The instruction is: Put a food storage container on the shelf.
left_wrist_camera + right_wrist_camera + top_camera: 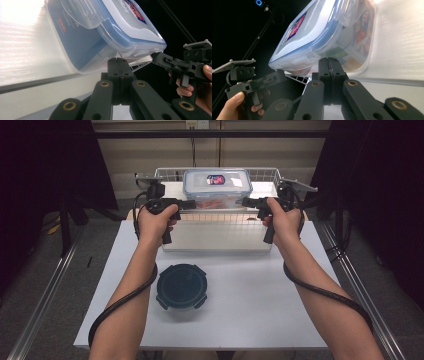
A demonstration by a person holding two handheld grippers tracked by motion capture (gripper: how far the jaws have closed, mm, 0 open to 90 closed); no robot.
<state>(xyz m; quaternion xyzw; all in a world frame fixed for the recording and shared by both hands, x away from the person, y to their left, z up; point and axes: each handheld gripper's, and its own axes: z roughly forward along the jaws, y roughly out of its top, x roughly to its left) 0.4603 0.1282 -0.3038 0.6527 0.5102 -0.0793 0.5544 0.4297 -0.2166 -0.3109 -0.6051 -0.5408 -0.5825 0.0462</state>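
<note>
We find the clear rectangular plastic container with a blue-edged snap lid and a red-and-blue label (pixel 217 187) at the far side of the white table (pixel 260 305), raised over the white wire basket (pixel 220 227) and held between the two tongs. The left tongs (pixel 192 204) meet its left end and the right tongs (pixel 245 201) its right end, each held in one of the person's hands. In the left gripper view the container (pixel 105 30) sits just beyond the tips of the left tongs (pixel 120 60), whose jaws stand pressed together with no gap between them; whether a lip of the box is pinched there we cannot tell. The right gripper view gives the same reading: the right tongs (pixel 329 60) are fully closed at the lower edge of the container (pixel 324 37), and colourful contents show through its wall. Nearer the person, a dark blue round container with a clip lid (pixel 181 286) rests on the table, well apart from both hands.
</note>
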